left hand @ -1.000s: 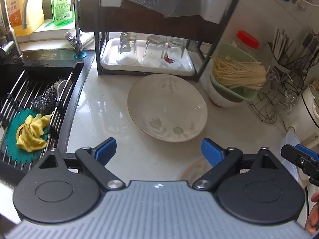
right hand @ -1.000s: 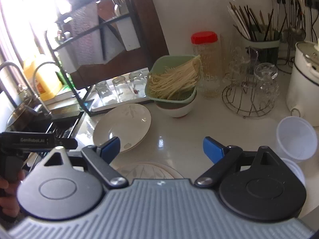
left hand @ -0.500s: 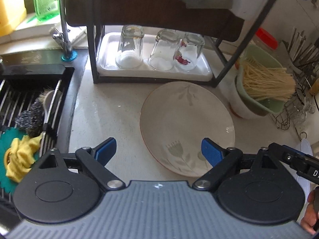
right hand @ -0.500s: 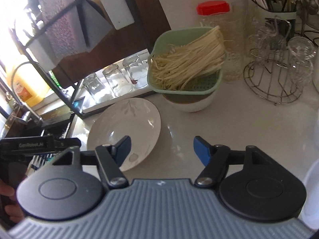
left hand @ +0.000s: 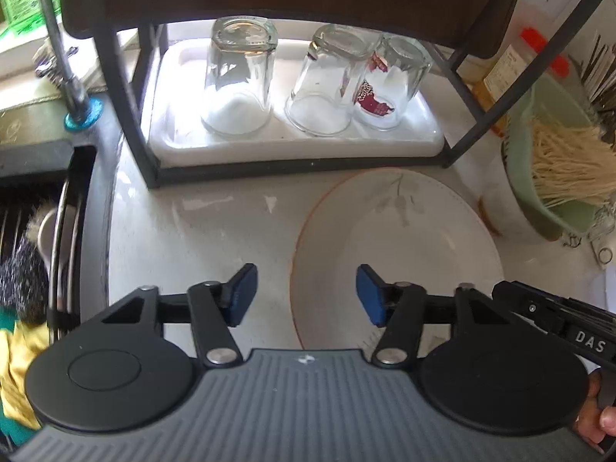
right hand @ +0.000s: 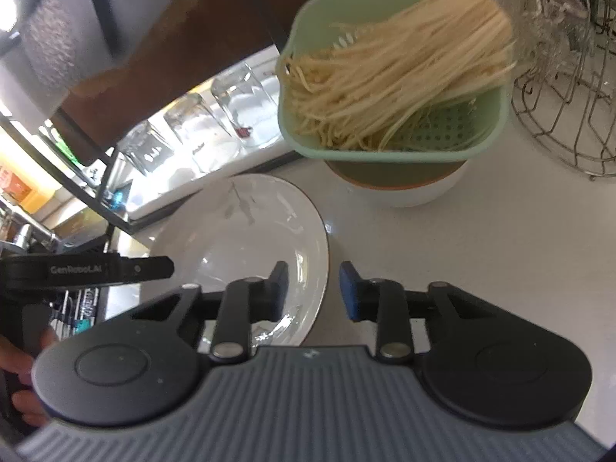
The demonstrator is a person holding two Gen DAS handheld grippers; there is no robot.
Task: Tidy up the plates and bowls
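Observation:
A cream plate (left hand: 396,246) with a faint leaf print lies flat on the white counter in front of the dish rack. My left gripper (left hand: 306,292) straddles its left rim; the jaws are closing, and both blue pads still stand apart from the rim. In the right wrist view the same plate (right hand: 238,238) has its right rim between the pads of my right gripper (right hand: 313,290). Those jaws are closing too, with a narrow gap left on each side. A white bowl (right hand: 404,188) carrying a green colander (right hand: 392,88) of noodles stands just right of the plate.
Three upturned glasses (left hand: 238,81) sit on a white tray (left hand: 292,146) under the dark rack (left hand: 127,123) behind the plate. The sink (left hand: 34,238) with a scourer lies to the left. A wire stand (right hand: 566,115) is at the far right.
Both grippers have come forward and down to the plate, one onto each side of its rim. Both pairs of jaws have narrowed, the right pair more.

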